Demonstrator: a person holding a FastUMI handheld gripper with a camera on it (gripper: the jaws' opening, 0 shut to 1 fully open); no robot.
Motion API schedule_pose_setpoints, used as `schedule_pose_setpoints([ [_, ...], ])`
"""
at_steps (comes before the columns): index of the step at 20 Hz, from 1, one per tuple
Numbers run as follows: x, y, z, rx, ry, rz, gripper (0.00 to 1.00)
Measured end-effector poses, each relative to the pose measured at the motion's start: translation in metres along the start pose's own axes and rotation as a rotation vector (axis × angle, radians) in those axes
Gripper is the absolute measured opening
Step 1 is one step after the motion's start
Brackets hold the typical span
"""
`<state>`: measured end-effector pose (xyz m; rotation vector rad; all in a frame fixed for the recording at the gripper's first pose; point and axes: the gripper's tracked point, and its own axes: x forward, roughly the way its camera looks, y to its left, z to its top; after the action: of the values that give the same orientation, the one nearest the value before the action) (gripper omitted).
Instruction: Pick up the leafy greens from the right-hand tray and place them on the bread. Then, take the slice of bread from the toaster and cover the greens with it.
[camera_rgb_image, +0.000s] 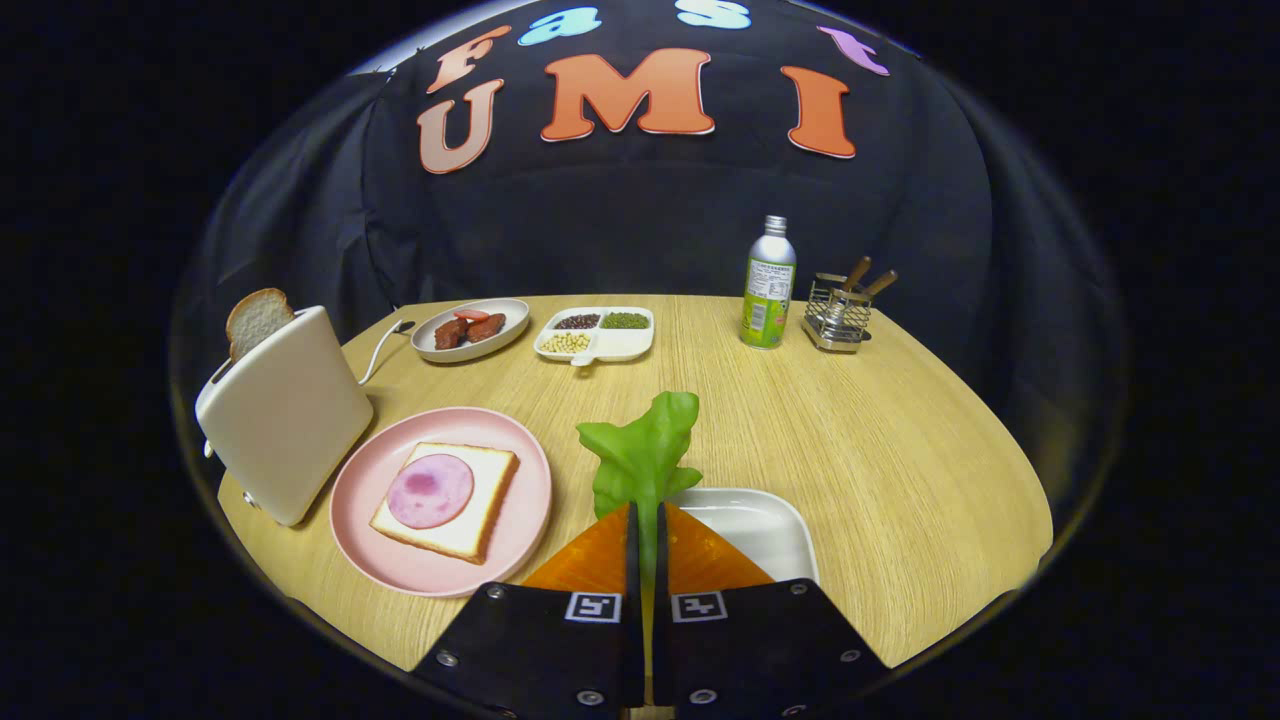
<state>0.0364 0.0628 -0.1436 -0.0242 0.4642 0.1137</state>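
Greens (640, 455) are sticking up and away from my claw (647, 540), whose fingers are pressing together on the stem, just over the white tray (765, 525). I am judging the bread (447, 500) with its ham slice, on the pink plate (380, 560), as lying left and slightly farther, so I am planning a leftward carry.

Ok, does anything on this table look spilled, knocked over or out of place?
Nothing stands out. The claw is shut on the leafy greens above the white tray. The toaster stands upright with its bread slice in the slot, and the bottle is upright too.
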Motion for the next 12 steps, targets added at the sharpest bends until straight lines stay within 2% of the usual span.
schedule_pose_setpoints([
  [12,0.01,0.1,0.014,-0.03,0.012,0.17,0.04],
])
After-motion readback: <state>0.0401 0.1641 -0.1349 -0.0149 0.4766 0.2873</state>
